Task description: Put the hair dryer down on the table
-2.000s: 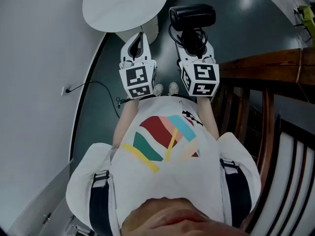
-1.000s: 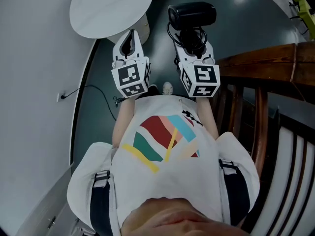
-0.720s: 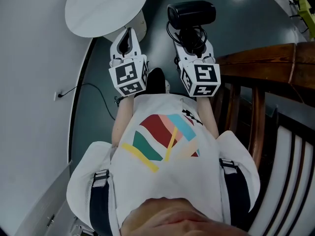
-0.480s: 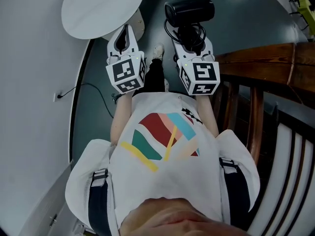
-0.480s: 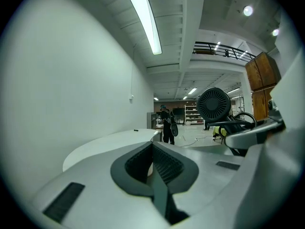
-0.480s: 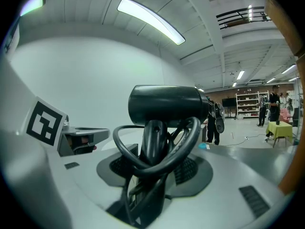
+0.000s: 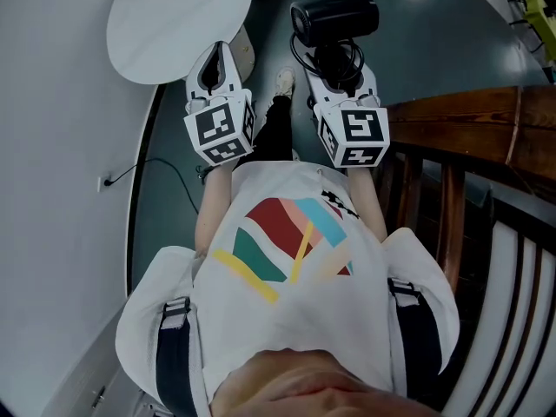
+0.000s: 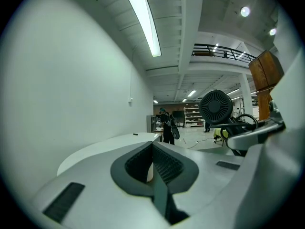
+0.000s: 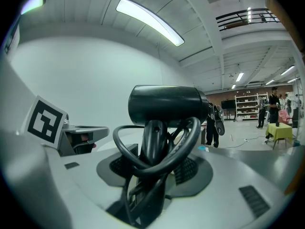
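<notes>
So the hair dryer (image 7: 334, 20) isn't down anywhere: it's up in the air, black and chunky, with its handle clamped between the jaws of the right gripper (image 7: 338, 66), barrel sideways across the top. Its black cord (image 9: 190, 137) is looped in a loose coil around the handle, right at the jaws. From the right gripper view you can see the pads squeezing the handle from both sides. The left gripper (image 7: 217, 57) sits just beside it at about 9 o'clock, jaws pressed together with nothing in them, and from its own view the dryer's round rear grille shows off at 2 o'clock. The table (image 7: 174, 16) is a white round one, up at roughly 11 o'clock from the left gripper and 9 o'clock from the dryer; the dryer is over the dark floor (image 7: 417, 33) next to it, not over the tabletop. Below the grippers, one light shoe (image 7: 284, 81) pokes forward between them. Off at 3 o'clock there's a brown wooden railing (image 7: 469, 120).
</notes>
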Motion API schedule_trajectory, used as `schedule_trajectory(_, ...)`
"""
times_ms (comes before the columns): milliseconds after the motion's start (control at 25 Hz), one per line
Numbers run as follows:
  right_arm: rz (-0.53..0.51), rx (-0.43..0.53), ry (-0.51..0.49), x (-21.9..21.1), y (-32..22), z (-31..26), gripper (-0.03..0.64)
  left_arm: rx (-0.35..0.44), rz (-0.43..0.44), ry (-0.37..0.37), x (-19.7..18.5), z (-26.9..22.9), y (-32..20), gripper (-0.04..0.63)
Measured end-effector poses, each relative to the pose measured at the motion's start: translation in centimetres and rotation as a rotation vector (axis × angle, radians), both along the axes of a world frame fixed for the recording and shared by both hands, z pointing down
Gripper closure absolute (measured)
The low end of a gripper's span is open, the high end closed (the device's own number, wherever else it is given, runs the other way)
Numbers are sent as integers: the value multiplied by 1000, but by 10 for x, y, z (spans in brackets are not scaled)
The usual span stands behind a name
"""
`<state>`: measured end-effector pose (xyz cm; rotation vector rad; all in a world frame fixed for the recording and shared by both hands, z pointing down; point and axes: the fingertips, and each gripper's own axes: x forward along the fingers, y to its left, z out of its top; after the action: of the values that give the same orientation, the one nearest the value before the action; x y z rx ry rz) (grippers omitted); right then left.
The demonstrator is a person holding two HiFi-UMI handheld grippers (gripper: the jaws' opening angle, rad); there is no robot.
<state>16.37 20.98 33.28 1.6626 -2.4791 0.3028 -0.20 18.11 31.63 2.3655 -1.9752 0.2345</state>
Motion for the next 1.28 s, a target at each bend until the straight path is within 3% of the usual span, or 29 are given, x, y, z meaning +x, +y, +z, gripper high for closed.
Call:
schedule_trajectory(520,9,1,20,-6,-85,-2,397,-4,-10,29,-12,0,-93,583)
schedule_trajectory(1000,-9,-26,26,-14,-217,-12,397,-21,7,67,-11,-12,-224,583)
schedule_trajectory(1120,-18,-32,32,-35,-264,-6,397,-24,3,83,-32,-7,-269,583)
schedule_trajectory(1280,-17,-26,25,-97,-318,29,397,-31,0,102,-94,33,-317,583)
